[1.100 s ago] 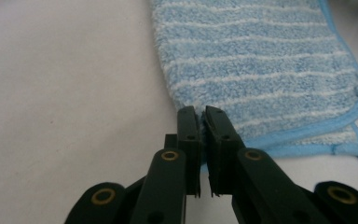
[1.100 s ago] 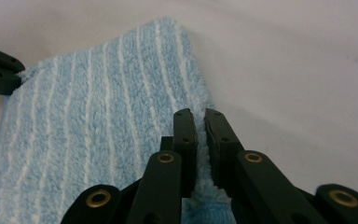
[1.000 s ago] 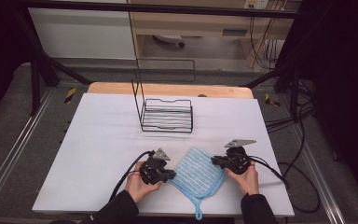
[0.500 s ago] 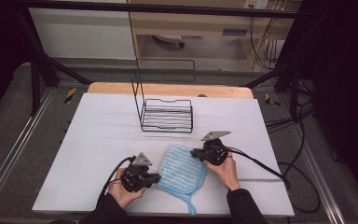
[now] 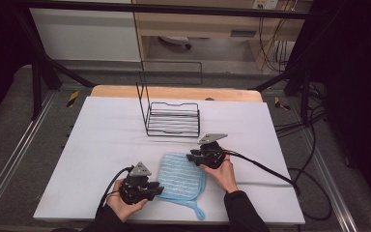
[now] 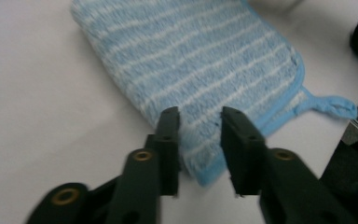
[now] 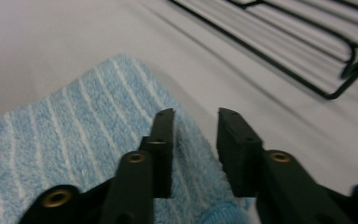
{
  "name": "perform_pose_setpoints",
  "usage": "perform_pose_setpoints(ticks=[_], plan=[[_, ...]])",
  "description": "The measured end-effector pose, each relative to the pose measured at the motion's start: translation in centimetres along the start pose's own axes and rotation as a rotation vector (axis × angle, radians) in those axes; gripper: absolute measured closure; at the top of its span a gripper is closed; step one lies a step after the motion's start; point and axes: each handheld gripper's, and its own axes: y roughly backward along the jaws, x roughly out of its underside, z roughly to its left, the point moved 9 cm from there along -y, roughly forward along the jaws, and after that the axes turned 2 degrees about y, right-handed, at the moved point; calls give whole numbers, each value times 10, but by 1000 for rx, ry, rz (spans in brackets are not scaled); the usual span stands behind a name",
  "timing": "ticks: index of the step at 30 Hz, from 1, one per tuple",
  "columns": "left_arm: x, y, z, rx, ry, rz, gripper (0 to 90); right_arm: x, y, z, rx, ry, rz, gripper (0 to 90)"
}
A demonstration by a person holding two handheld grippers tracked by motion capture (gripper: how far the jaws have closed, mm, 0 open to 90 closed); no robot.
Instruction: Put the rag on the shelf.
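High view: a broad white-covered worktop (image 5: 101, 145) with a bare wooden strip along its far edge carries everything. Toward the far middle stands a black wire rack (image 5: 173, 118) with a tall upright back loop and a low slatted basket; nothing can be seen lying in it. Nearer the person, a light-blue towelling cloth with thin white stripes and a blue hanging loop (image 5: 181, 176) lies flat on the worktop, its loop pointing toward the near edge.

Both forearms come in from the bottom in dark sleeves. The person's left hand (image 5: 125, 203) grips the left gripper (image 5: 155, 189) low at the cloth's near-left corner, with the cable curling away to the left. The right hand (image 5: 224, 174) reaches farther forward, setting the right gripper (image 5: 192, 157) at the cloth's far-right corner, well short of the rack.

Left gripper view: the two black fingers (image 6: 168, 140) stand parted, straddling the cloth's bound edge near a corner; they have not closed on it.

Right gripper view: the fingers (image 7: 161, 140) are likewise apart, one over the striped pile and the other just past the cloth's edge, above white worktop; nothing is clamped.
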Motion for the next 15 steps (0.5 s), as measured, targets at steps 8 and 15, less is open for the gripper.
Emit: perform_pose_setpoints(ticks=[8,15], plan=[[-26,-13,31,-53,41,-8,553,9,33,-12,82,-91,-15,499],[-18,-36,35,-20,71,60,662,33,27,-15,69,-172,33,653]])
